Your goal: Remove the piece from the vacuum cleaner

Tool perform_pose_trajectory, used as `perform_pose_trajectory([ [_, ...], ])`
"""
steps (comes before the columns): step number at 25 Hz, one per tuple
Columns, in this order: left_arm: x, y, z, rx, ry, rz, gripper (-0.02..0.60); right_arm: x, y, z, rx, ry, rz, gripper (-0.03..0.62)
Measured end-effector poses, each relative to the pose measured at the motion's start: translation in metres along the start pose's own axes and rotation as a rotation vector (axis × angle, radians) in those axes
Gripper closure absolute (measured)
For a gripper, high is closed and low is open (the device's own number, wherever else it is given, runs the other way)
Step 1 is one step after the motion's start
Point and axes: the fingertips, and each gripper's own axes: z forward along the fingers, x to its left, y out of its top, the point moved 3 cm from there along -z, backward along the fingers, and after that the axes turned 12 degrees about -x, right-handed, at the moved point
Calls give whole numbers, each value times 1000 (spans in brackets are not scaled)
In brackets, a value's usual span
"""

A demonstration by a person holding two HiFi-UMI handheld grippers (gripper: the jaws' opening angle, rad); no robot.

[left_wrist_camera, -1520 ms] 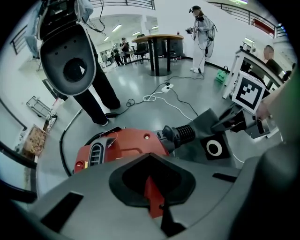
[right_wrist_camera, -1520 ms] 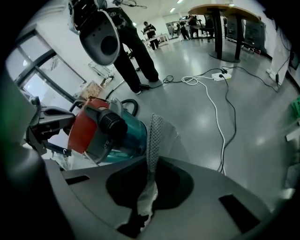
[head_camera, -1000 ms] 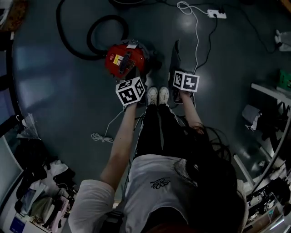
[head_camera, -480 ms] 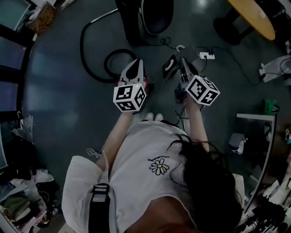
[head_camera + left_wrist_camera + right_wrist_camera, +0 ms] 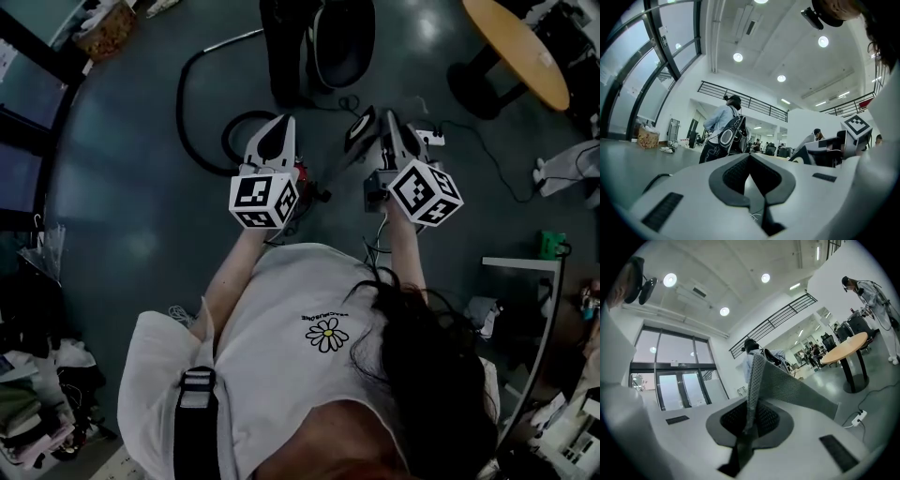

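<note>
In the head view the red vacuum cleaner (image 5: 300,174) shows only as a sliver on the floor behind my left gripper, its black hose (image 5: 192,141) curling off to the left. My right gripper (image 5: 386,120) is raised and shut on a flat dark grey mesh piece (image 5: 357,133). The right gripper view shows that piece (image 5: 787,385) pinched edge-on at the right gripper (image 5: 751,405), fanning up and to the right. My left gripper (image 5: 278,127) is held up beside it. In the left gripper view the left gripper (image 5: 751,161) has its jaws together with nothing between them.
A person with a backpack (image 5: 309,47) stands just beyond the grippers. A round wooden table (image 5: 516,47) is at the far right. A white power strip (image 5: 431,138) and cables lie on the floor near the right gripper. Shelving (image 5: 525,272) stands right; clutter (image 5: 37,394) fills the lower left.
Both grippers have lifted from floor level beside the vacuum to chest height and now point outward. The right gripper brought the grey piece up with it. The head view has swung forward.
</note>
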Motion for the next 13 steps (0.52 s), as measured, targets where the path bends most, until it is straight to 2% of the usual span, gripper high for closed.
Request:
perform_pose_trajectory([
  [3, 3, 1, 2, -1, -1, -29, 578, -4, 2, 4, -4, -7, 11, 571],
  [5, 1, -4, 4, -2, -3, -22, 578, -13, 1, 4, -9, -16, 24, 571],
  [13, -15, -43, 5, 13, -19, -11, 578, -53, -4, -5, -32, -41, 41, 571],
])
